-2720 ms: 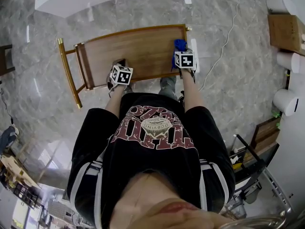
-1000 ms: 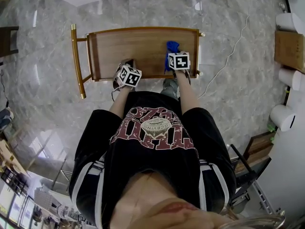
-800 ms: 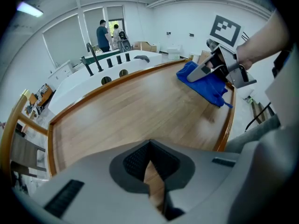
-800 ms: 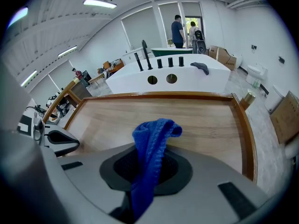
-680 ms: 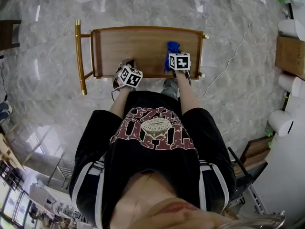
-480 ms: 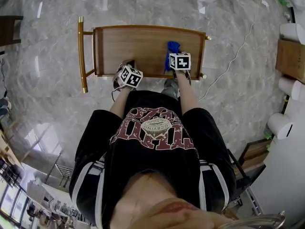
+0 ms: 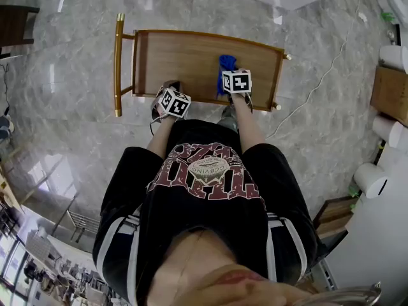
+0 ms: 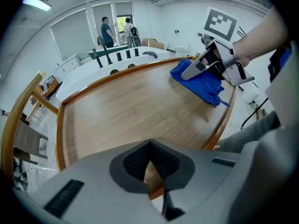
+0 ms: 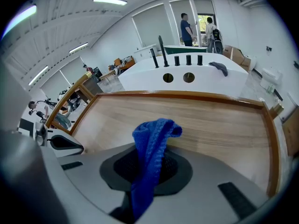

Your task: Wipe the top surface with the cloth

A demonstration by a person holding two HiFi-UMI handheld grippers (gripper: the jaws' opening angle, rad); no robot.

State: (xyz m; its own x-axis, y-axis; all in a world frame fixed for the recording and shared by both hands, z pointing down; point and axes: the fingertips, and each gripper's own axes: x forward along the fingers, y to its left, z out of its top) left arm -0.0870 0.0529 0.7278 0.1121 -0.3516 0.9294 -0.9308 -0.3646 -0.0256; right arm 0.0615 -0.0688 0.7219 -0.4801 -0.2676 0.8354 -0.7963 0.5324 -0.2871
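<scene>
the wooden desk (image 7: pixel 185 56) has a raised rim and a gold rail (image 7: pixel 118 65) at its left end, and it stands on a grey marbled floor (image 7: pixel 64 139). the right gripper (image 7: pixel 227 69) is over the right part of the desk top, its jaws clamped on the blue cloth (image 9: pixel 150 141). the cloth bunches out past the jaw tips and rests on the wood, near the desk's right end. the left gripper (image 8: pixel 149 146) is at the near rim, left of the right gripper and well apart from the cloth. its jaws are together with nothing between them, and they point across bare wood. a white cable (image 7: pixel 322 75) trails over the floor to the right of the desk.
</scene>
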